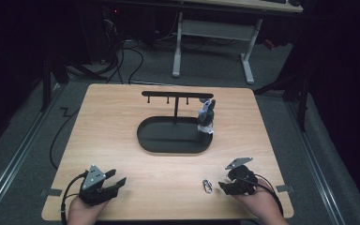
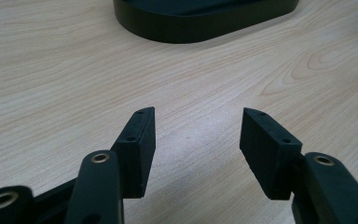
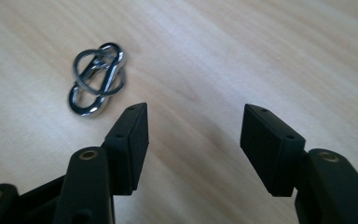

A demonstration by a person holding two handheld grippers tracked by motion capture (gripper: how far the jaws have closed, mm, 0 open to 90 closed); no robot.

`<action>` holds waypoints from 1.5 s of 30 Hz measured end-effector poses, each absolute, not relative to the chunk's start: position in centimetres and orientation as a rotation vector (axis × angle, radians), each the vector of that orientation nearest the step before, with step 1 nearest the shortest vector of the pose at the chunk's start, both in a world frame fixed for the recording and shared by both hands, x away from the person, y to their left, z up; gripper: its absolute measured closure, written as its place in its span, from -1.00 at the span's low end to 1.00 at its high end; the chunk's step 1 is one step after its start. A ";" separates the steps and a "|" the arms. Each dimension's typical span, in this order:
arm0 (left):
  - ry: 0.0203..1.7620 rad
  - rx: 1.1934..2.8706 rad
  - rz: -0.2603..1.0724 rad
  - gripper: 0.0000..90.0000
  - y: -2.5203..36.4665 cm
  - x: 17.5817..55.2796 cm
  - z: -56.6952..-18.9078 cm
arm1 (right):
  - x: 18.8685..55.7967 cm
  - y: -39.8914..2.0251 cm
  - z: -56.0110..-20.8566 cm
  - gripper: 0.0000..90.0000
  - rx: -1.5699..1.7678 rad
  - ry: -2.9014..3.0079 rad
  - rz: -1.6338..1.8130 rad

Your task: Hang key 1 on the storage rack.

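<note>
The right gripper (image 1: 226, 187) hangs low over the near right of the wooden table (image 1: 122, 117), jaws apart with nothing between them, and the small metal ring clip (image 3: 95, 78) lies flat just beside its left jaw, untouched. The left gripper (image 2: 198, 135) sits at the near left, jaws wide and empty, pointing toward the black oval tray (image 1: 168, 140).

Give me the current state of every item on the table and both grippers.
Left gripper: open, nothing between the jaws, low over bare wood.
Right gripper: open, empty, beside the metal clip.
Metal clip: lying flat on the table, untouched.
Black stand: upright; oval base tray looks empty.
Small dark-and-white object: hanging from the stand's crossbar end.
</note>
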State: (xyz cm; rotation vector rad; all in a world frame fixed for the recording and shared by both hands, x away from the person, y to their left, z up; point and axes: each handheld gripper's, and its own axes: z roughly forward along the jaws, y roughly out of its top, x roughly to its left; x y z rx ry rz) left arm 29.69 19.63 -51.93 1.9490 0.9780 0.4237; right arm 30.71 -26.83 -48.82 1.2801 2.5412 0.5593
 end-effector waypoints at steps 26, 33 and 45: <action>0.961 1.994 0.393 0.01 19.3 29.9 -52.4 | 31.7 -23.0 -47.8 0.09 1.141 2.800 0.279; 0.959 1.998 0.389 0.01 19.3 29.9 -52.4 | 32.3 -21.2 -47.6 0.19 1.075 2.836 0.317; 0.955 2.008 0.389 0.01 19.2 29.9 -52.5 | 32.9 -20.8 -48.2 0.40 1.103 2.840 0.313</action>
